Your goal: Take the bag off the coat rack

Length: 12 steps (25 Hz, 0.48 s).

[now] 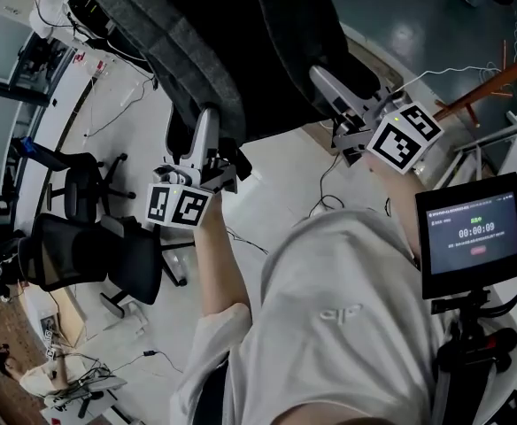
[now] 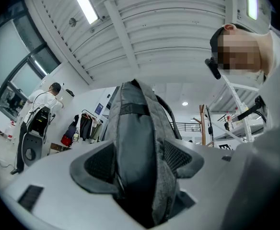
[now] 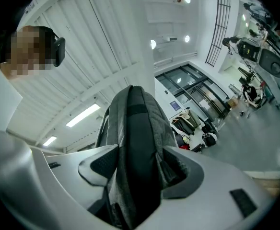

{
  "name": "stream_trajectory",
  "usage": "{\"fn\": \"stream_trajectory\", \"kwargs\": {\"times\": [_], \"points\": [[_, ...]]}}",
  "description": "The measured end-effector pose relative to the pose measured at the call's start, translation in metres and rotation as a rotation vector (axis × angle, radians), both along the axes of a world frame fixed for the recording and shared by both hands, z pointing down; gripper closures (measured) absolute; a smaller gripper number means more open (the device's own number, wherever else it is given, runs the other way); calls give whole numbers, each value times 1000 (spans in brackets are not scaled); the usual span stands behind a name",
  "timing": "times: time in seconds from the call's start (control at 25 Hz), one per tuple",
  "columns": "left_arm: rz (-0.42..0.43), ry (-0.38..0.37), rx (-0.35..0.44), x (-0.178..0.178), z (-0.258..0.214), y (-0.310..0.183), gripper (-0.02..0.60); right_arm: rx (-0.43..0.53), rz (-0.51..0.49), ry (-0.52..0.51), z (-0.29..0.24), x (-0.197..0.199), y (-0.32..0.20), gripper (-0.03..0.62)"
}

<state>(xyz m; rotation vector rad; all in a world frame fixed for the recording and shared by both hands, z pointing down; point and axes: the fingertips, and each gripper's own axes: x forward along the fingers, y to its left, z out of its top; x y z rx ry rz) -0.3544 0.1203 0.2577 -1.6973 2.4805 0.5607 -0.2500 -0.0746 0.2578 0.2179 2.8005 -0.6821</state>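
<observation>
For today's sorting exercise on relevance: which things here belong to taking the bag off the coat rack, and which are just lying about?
Job in hand: bag; left tongs and right tongs, both clamped on it; wooden coat rack.
Lying about: office chairs; timer screen; floor cables.

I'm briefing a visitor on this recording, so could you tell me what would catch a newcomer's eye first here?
A big grey-and-black bag fills the top of the head view. The left gripper and the right gripper each clamp it from below, jaws pointing up toward the ceiling. A small screen showing a timer sits at the right edge.
</observation>
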Motion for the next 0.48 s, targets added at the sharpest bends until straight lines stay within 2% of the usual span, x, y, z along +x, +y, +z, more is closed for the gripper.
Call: {"fn": "stream_trajectory", "kwargs": {"times": [0.48], "points": [[11,7,6,0,3,-4,254,5,5,5,1,3,-2,309]]}}
